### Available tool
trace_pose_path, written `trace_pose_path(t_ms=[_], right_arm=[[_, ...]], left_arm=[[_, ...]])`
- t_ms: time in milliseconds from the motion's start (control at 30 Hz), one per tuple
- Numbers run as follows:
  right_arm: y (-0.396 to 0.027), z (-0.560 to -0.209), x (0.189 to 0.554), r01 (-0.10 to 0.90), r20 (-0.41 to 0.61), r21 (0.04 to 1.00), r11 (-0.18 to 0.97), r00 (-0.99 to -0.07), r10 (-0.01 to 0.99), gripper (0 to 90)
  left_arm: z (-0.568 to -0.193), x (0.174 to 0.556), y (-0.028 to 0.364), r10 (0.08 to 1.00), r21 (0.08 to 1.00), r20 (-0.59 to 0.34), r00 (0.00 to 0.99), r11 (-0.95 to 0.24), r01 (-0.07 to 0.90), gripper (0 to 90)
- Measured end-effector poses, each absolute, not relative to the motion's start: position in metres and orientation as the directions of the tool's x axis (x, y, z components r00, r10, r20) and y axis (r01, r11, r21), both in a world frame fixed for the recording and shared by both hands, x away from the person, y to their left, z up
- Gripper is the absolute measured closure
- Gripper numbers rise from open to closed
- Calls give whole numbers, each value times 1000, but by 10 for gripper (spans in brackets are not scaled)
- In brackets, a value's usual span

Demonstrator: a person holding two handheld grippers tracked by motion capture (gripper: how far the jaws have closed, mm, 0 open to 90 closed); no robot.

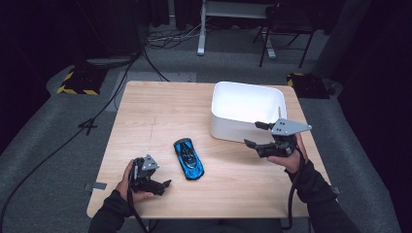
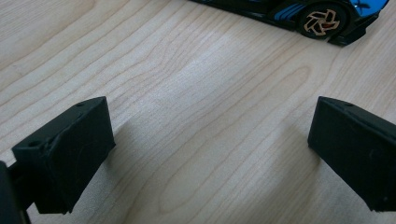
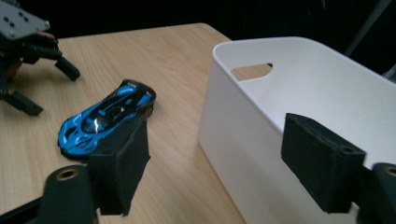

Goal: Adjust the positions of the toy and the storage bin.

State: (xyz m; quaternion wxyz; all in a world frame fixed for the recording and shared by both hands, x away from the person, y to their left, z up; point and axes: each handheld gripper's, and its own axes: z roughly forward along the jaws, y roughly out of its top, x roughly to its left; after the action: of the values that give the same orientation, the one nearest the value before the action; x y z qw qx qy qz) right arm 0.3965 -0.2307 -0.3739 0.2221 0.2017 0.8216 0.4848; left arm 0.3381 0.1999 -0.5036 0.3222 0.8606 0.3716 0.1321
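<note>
Blue toy car (image 1: 189, 158) laid on worktop (image 1: 160, 111); left tongs (image 1: 164, 185) and right tongs (image 1: 256, 134) held apart (empty), flanking car.

The tabletop (image 1: 160, 111) is light wood with visible grain, rectangular, lit evenly from above. It stands on grey carpeted floor (image 1: 43, 160). The surroundings beyond are dark, with no walls or windows discernible. Black cables (image 1: 97, 114) run across the floor at the left toward the far side. Yellow-and-black hazard-striped bases (image 1: 77, 83) sit at the far left and far right. A white desk leg (image 1: 201, 29) and a dark chair (image 1: 286, 29) stand at the back.
</note>
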Motion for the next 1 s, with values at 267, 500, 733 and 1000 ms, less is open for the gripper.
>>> trace_pose_path(t_ms=[267,500,733,1000], right_arm=[[-206,-416,364,150,-148,875,460,-822,549,189],[-181,-444,359,156,-141,848,507,-855,499,184],[-142,-478,358,199,-98,811,551,-881,463,198],[-107,-493,351,184,-111,794,579,-894,435,202]], left_arm=[[-503,337,200,729,650,-9,685,-516,558,5],[-504,337,200,734,652,-14,679,-509,562,6],[-503,336,200,736,651,-18,677,-505,566,6],[-504,336,200,736,652,-20,677,-504,567,6]])
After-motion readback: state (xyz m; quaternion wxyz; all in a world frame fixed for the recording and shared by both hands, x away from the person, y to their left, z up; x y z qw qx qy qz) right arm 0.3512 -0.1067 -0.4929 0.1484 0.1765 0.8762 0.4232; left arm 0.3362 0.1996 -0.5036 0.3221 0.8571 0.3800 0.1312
